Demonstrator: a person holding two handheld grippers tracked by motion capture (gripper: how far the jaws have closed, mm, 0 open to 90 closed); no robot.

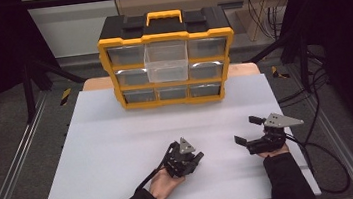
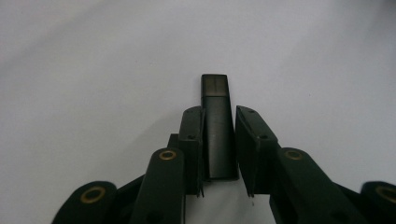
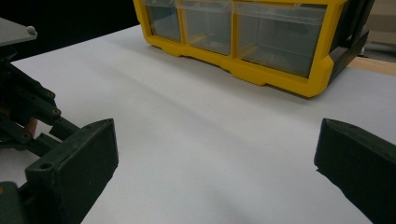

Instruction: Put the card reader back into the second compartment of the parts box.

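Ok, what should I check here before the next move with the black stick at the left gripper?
1. Black stick lies between the left gripper's jaws: ok.
2. Both pads press on it firmly: cannot tell.
3. Stick lies straight along the jaws: ok.
4. Right gripper open with nothing between its jaws: ok.
5. Top middle drawer of the yellow organizer pulled out: ok.

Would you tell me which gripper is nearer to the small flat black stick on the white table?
Left: the left gripper straddles the stick; the right gripper sits apart.
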